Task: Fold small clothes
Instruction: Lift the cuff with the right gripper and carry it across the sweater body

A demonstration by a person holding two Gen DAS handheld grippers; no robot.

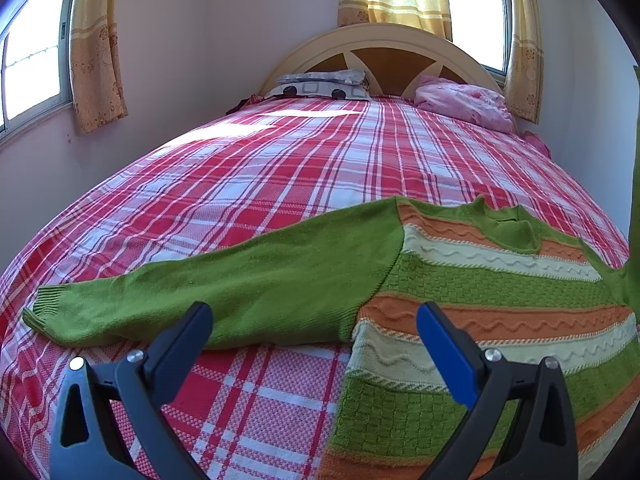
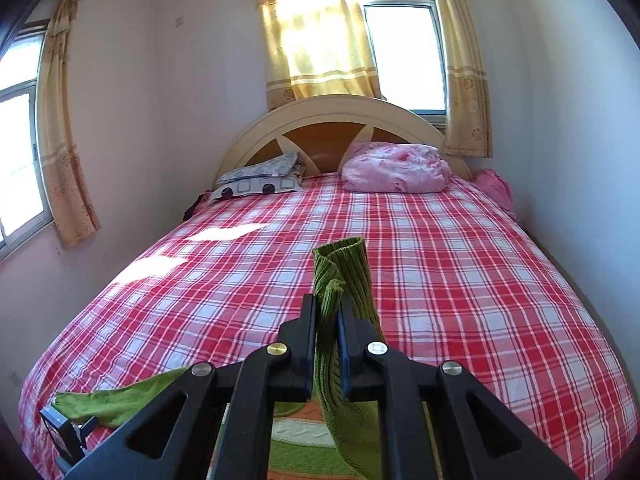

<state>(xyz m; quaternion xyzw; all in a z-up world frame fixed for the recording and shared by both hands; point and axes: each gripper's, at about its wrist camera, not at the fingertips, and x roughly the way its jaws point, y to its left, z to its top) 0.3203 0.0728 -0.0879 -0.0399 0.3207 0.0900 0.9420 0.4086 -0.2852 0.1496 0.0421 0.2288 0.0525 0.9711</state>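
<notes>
A small knit sweater (image 1: 480, 280), green with orange and cream stripes, lies flat on the plaid bed. Its one sleeve (image 1: 200, 284) stretches out to the left, and the cuff rests on the sheet. My left gripper (image 1: 316, 320) hovers open just above the sweater's armpit, with nothing between its fingers. In the right wrist view my right gripper (image 2: 326, 312) is shut on the green ribbed cuff (image 2: 340, 268) of the other sleeve, held up above the sweater body (image 2: 296, 428). That raised sleeve (image 1: 634, 208) shows as a green strip at the left wrist view's right edge.
The red and white plaid bed (image 2: 440, 260) runs back to a rounded headboard (image 2: 328, 108). A patterned pillow (image 2: 256, 186) and a pink bundle (image 2: 396, 168) lie at its head. Walls close in on both sides, with curtained windows (image 2: 404, 48).
</notes>
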